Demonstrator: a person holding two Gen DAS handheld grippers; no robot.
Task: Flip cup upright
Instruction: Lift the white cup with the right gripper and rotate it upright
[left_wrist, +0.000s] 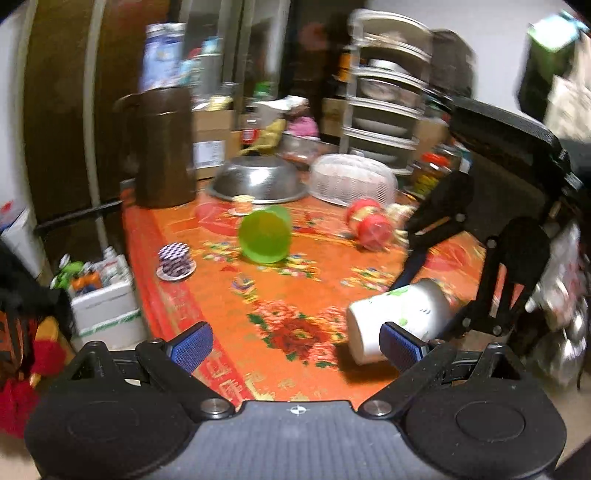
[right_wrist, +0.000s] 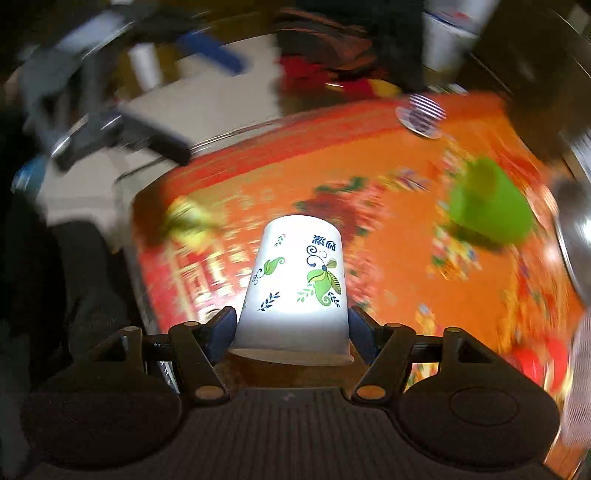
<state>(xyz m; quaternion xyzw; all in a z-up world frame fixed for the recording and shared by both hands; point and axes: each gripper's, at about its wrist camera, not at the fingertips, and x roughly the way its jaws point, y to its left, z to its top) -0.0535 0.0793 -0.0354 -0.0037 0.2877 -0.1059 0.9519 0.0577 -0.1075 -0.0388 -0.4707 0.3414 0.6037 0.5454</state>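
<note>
The paper cup (right_wrist: 295, 280) is lying tilted between the right tongs' (right_wrist: 291, 328) pads, which are clamping it near its rim, above the orange floral cloth (right_wrist: 399, 280). The left tongs (left_wrist: 295, 345) are hanging spread wide, gripping nothing. A green cup (left_wrist: 264, 236) is lying beyond them.

Surface (left_wrist: 229, 280): orange-red floral cloth.
Dish rack (left_wrist: 384, 92): tiered, behind the surface, holding plates.
Door (left_wrist: 62, 110): dark brown, left.
Wall (left_wrist: 491, 48): pale, upper right.
Focus: blurred.
</note>
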